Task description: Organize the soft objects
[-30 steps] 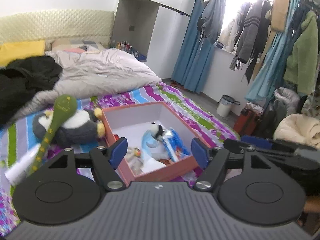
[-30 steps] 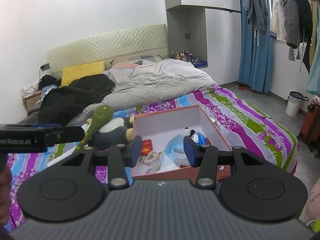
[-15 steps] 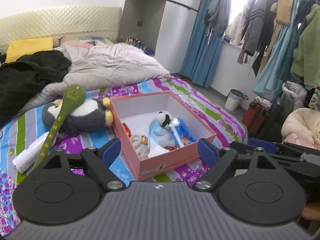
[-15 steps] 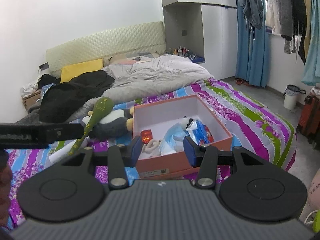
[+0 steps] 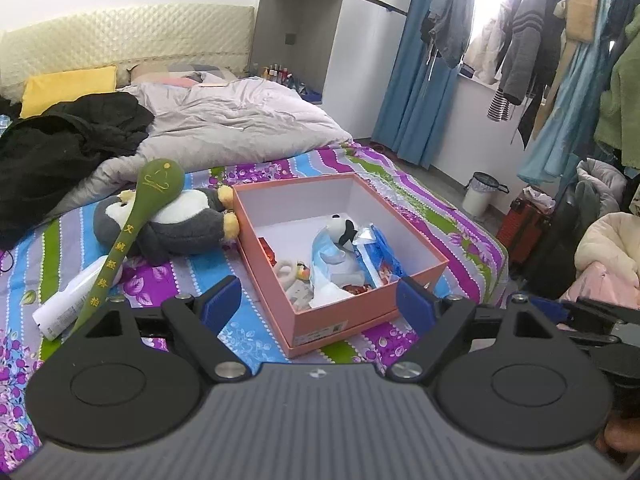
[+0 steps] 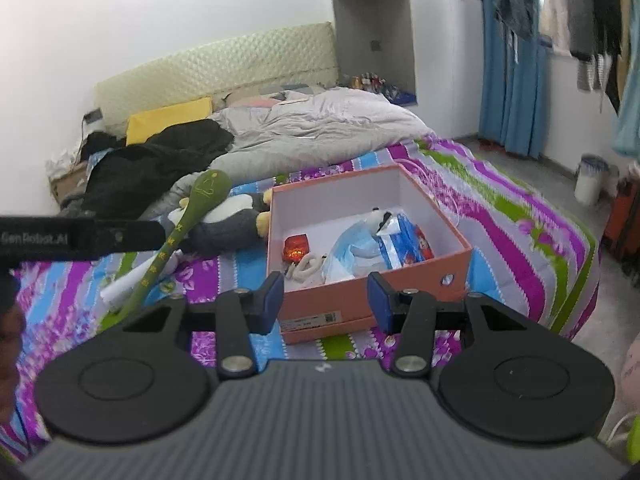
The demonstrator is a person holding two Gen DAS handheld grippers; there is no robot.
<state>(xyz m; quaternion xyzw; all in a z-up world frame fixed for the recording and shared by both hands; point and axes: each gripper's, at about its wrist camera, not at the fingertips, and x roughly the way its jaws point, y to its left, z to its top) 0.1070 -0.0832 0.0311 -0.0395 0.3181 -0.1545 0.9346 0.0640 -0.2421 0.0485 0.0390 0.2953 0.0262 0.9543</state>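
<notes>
1. Left wrist view: box point(image 5: 400, 300) sits on the bed point(image 5: 248, 344), already holding a small plush point(image 5: 340, 232), a mask point(image 5: 328, 256) and packets; so partly done, I'd say
2. penguin point(image 5: 176, 220) lies just beside the box, touching its left wall, green mallet point(image 5: 132, 232) across it; white tube point(image 5: 68, 300) nearby; those look left to sort
3. left gripper point(image 5: 318, 308) has just been opening, jaws wide apart, nothing between; right gripper point(image 6: 326, 298) half open, empty too

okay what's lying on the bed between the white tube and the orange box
The grey-and-white plush penguin lies between the white tube and the orange box, feet against the box wall, with the green long-handled massage hammer resting across it. Both wrist views show this.
</notes>
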